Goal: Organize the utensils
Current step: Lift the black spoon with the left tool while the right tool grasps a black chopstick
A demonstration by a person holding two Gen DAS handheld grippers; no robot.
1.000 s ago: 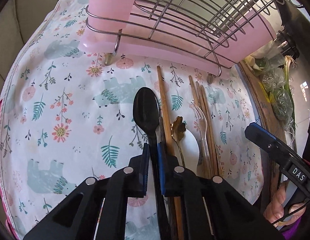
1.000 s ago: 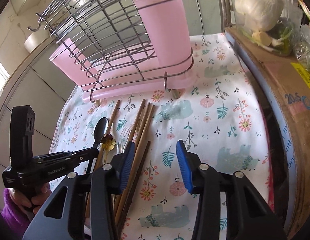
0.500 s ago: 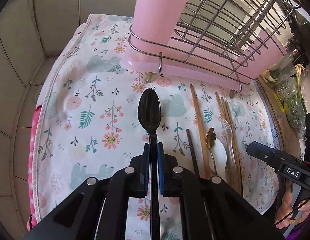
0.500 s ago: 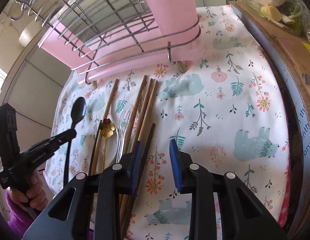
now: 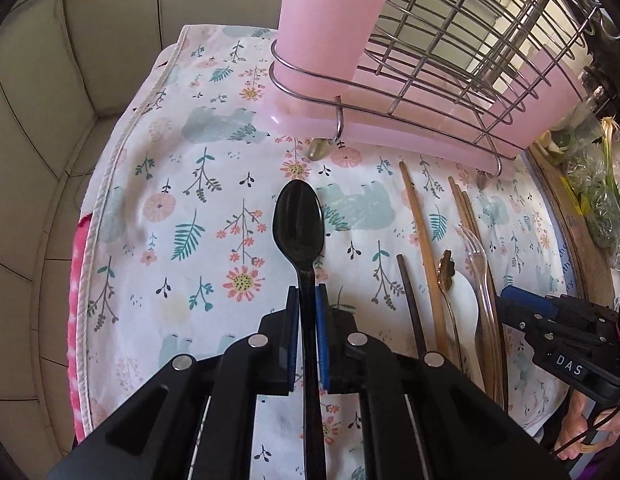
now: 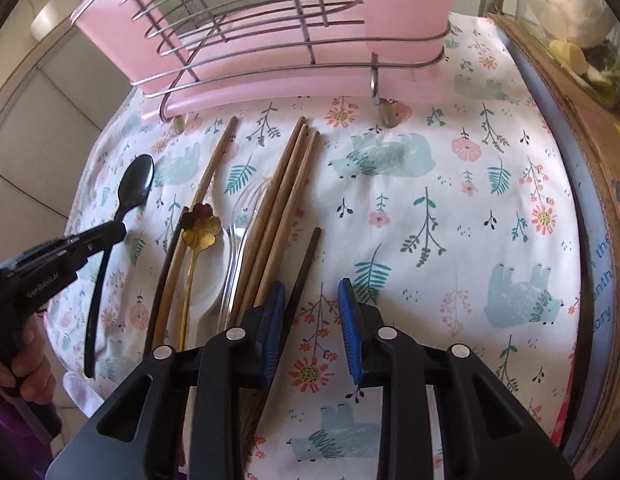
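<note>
1. The left gripper is clamped on the neck of a black spoon, bowl forward, held clear of the floral cloth.
2. The right gripper – marked "DAS" in the left view – hangs with jaws parted over a dark chopstick.
3. Wooden chopsticks, a gold spoon and a clear fork lie side by side.
4. Beyond – a wire rack holding a pink cup; its contents are hidden.
</note>
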